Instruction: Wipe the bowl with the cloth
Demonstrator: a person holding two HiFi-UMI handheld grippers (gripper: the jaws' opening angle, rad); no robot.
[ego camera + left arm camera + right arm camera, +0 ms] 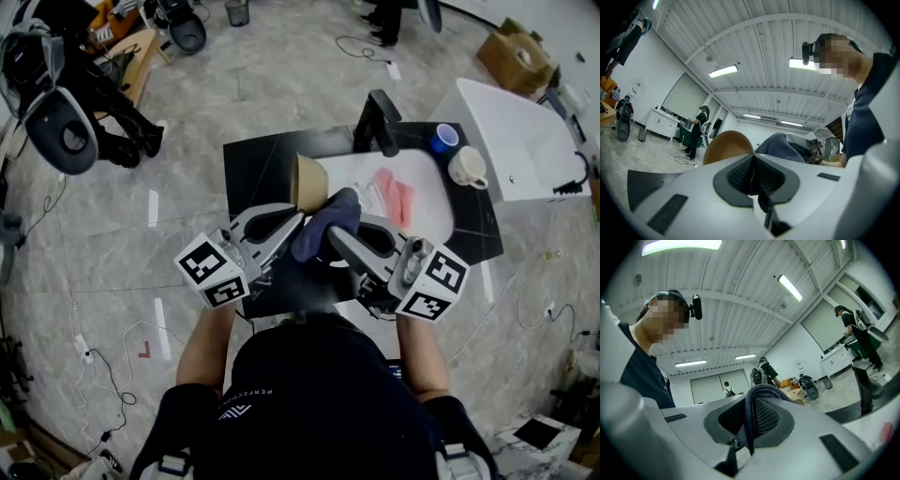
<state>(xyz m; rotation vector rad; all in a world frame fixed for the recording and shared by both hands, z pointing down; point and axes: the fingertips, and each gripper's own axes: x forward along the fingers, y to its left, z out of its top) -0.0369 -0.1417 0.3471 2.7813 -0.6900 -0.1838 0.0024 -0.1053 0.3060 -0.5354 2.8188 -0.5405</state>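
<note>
In the head view the tan bowl (307,183) is held up on its side over the black counter's edge, its opening turned right. My left gripper (298,217) is shut, and the bowl's thin rim appears to be pinched in its jaws. In the left gripper view the bowl (726,145) rises just past the closed left gripper (751,173). The right gripper (336,234) is shut on a dark blue cloth (323,220), which bunches against the bowl's lower edge. A fold of the cloth (759,392) sticks up between the right gripper's (749,420) pads.
A white sink (436,202) lies beyond the bowl, with pink cloths (396,197) in it and a black faucet (380,122) behind. A blue cup (444,139) and a white mug (467,167) stand at its far right. A white unit (511,141) stands further right.
</note>
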